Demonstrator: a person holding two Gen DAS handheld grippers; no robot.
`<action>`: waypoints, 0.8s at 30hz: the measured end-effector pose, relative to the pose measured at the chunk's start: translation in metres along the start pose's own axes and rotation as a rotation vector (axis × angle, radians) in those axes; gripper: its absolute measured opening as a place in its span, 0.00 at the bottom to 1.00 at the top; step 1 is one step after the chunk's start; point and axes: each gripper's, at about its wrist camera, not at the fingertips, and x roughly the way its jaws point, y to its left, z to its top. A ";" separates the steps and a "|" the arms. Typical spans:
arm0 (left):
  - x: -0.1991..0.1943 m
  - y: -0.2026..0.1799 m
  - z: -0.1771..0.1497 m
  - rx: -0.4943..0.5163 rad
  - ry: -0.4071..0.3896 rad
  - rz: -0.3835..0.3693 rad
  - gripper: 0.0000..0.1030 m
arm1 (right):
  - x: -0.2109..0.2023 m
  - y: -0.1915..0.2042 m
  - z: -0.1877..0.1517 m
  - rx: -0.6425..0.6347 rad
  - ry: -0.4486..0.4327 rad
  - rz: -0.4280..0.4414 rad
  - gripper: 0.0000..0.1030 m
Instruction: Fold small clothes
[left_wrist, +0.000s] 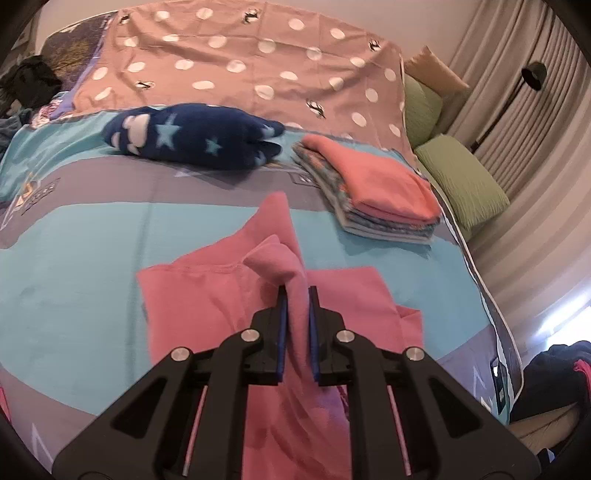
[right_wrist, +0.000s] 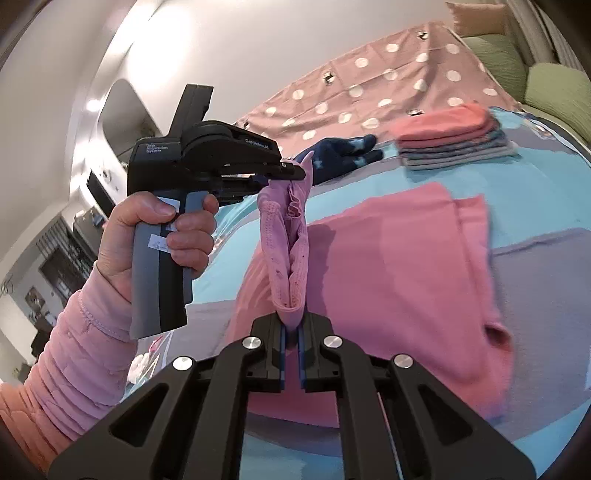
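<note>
A pink garment (left_wrist: 207, 295) lies partly spread on the bed, with one edge lifted. My left gripper (left_wrist: 297, 291) is shut on a bunched fold of it. In the right wrist view the same pink garment (right_wrist: 399, 277) drapes over the bed, and my right gripper (right_wrist: 291, 328) is shut on another part of its edge. The left gripper (right_wrist: 291, 173), held by a hand, pinches the edge's upper end, so the pink strip hangs taut between the two.
A stack of folded clothes (left_wrist: 373, 192) with a coral piece on top sits at the right of the bed (left_wrist: 74, 258), also seen in the right wrist view (right_wrist: 454, 136). A navy star-patterned garment (left_wrist: 192, 136) lies behind. Green pillows (left_wrist: 461, 181) line the right edge.
</note>
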 end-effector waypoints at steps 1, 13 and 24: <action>0.003 -0.007 0.000 0.008 0.006 -0.001 0.10 | -0.004 -0.004 0.000 0.009 -0.006 -0.002 0.04; 0.054 -0.095 -0.016 0.159 0.090 0.024 0.10 | -0.045 -0.065 -0.008 0.154 -0.023 0.000 0.04; 0.089 -0.133 -0.032 0.228 0.154 0.067 0.10 | -0.064 -0.086 -0.023 0.210 -0.009 0.000 0.04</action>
